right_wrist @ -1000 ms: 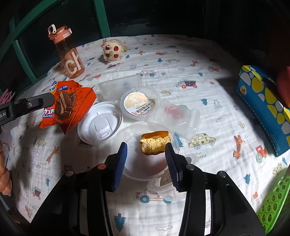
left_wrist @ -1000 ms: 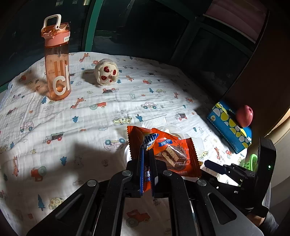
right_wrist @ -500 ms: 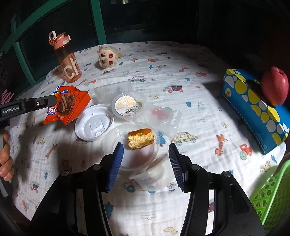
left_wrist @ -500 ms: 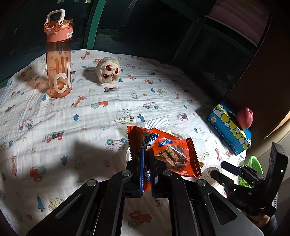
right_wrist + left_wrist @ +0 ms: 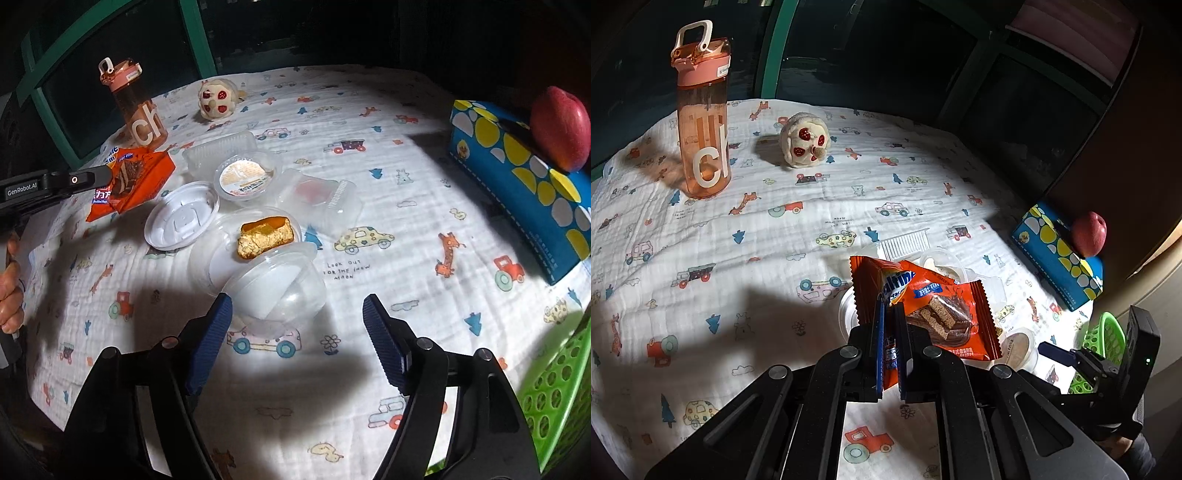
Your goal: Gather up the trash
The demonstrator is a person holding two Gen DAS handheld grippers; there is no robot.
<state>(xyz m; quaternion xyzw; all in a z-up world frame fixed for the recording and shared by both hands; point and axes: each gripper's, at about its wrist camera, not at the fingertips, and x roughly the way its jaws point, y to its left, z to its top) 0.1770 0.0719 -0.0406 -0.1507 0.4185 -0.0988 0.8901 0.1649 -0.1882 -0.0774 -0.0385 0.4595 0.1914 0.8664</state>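
An orange snack wrapper (image 5: 923, 310) is being pinched by one edge between the pressed-together jaws of the left gripper (image 5: 890, 350) at lower centre of the left wrist view, and is being held clear above a cloth (image 5: 775, 229) printed with cars and animals. In the right wrist view the same wrapper is seen at centre left, hanging from the gripper above the cloth.

The right gripper (image 5: 297, 332) is being held with its jaws spread wide at the bottom of the right wrist view; they have just been opening, and nothing is being gripped. A clear plastic cup (image 5: 277, 288), lying on its side, is sitting just ahead of the blue pads (image 5: 208, 343), untouched by them.

More trash is being left in a cluster at centre frame: a clear dish (image 5: 214, 258) carrying a piece of cake (image 5: 266, 236), a white round lid (image 5: 181, 219), a sealed pudding cup (image 5: 243, 177), and two clear trays (image 5: 221, 149) behind and right of it.

A pink water bottle (image 5: 701, 118) and a small plush toy (image 5: 805, 140) are standing at upper left. A blue spotted box (image 5: 524, 173) with a red apple (image 5: 559, 127) resting on it is being shown at upper right, and a green basket (image 5: 554, 391) is being cropped by the lower right corner.
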